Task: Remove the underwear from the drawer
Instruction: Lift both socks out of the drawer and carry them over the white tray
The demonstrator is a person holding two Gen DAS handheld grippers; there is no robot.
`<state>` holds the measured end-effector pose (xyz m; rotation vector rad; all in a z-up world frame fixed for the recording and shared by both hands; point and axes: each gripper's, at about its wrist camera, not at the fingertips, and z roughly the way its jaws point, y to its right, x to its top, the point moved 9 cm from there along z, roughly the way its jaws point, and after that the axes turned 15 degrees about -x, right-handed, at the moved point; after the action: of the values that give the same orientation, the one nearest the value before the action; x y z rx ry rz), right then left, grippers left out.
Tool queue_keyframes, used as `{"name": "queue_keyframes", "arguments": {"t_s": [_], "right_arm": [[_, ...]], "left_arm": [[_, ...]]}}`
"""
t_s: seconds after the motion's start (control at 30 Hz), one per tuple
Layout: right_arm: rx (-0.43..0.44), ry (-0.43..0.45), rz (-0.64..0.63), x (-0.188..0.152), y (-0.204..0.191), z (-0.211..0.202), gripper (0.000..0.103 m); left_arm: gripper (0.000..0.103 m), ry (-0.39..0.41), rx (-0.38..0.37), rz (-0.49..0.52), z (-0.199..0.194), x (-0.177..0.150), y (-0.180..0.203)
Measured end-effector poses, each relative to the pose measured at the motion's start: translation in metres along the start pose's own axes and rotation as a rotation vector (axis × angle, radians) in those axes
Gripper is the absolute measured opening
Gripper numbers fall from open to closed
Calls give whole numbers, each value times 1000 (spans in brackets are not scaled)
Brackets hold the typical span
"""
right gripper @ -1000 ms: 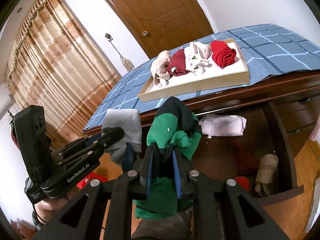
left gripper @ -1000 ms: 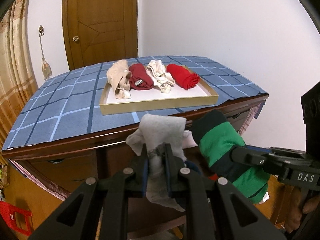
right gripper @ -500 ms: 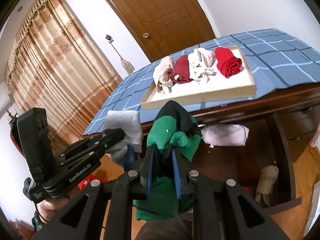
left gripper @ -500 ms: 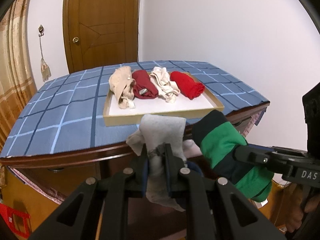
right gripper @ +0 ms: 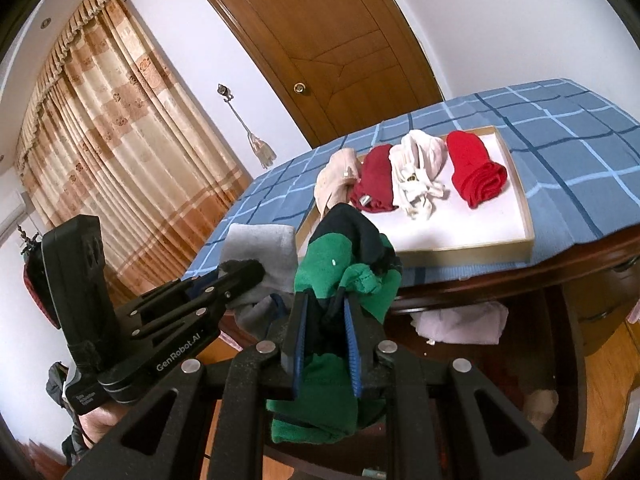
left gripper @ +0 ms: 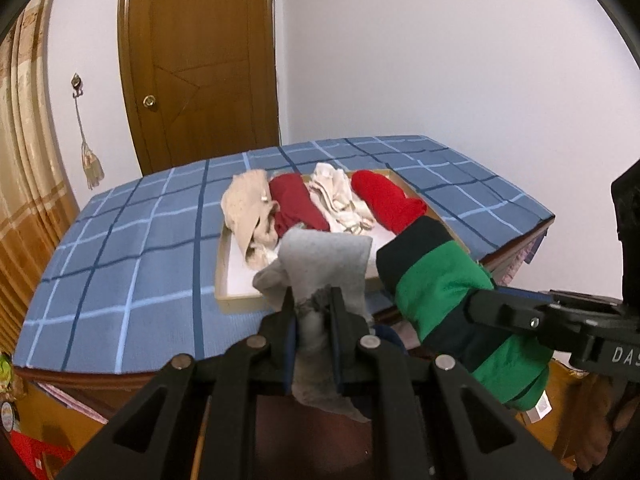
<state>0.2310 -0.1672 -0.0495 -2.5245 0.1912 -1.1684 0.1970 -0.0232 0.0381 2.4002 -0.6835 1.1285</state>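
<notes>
My left gripper (left gripper: 313, 309) is shut on a grey piece of underwear (left gripper: 326, 264), which sticks up between the jaws and hangs below them. Beside it, my right gripper (right gripper: 325, 312) is shut on a green and black piece (right gripper: 344, 264); the left wrist view shows that green and black piece (left gripper: 436, 280) at the right, pinched by the right gripper (left gripper: 476, 304). Both are held in the air in front of the table edge, near the shallow tray (left gripper: 224, 264). Below, the open drawer (right gripper: 568, 320) holds a pale folded garment (right gripper: 460, 322).
The tray (right gripper: 520, 208) on the blue checked tablecloth (left gripper: 120, 264) holds a beige, a dark red, a white and a bright red garment in a row. A wooden door (left gripper: 200, 60) and curtains (right gripper: 100, 140) stand behind. A hand (right gripper: 96, 424) grips the left tool.
Both grippers have risen with their garments and moved toward the table, so the tabletop and tray now look nearer and lower. The grips have not changed.
</notes>
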Motion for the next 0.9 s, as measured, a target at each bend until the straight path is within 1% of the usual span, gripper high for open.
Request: {"name": "queue_keyframes", "arguments": {"t_s": [0.33,0.37,0.4,0.43,0.53,0.6,0.63,0.7,0.8,0.87,0.9], "right_arm": [[-23,50,13,31,2,3,19],[-25,57,15,35,2,3,18],[-26,63,18,39,2,4,14],[-25,69,18,42,2,5,4],[-25,95,12,54,-1,7,3],[-72,107,-17,60,0,18,3],[-75,91,-2,60,4,23,3],[-8,29,39,54,10,27,4],[20,-48,29,33,15,32,4],[31,-140,-2,8,16,43,4],[57,-210,-9,-10,15,51,4]], "left_arm": [[12,21,11,31,15,34,-6],[12,22,11,33,16,37,-7],[12,24,10,33,19,42,-8],[12,25,9,34,21,44,-8],[12,25,24,34,31,51,-13],[12,10,30,15,37,49,-21],[12,5,28,13,38,47,-21],[12,-11,27,9,40,38,-24],[12,-19,21,-5,38,27,-25],[12,-20,13,-3,35,21,-23],[12,-20,9,-6,33,18,-23]]}}
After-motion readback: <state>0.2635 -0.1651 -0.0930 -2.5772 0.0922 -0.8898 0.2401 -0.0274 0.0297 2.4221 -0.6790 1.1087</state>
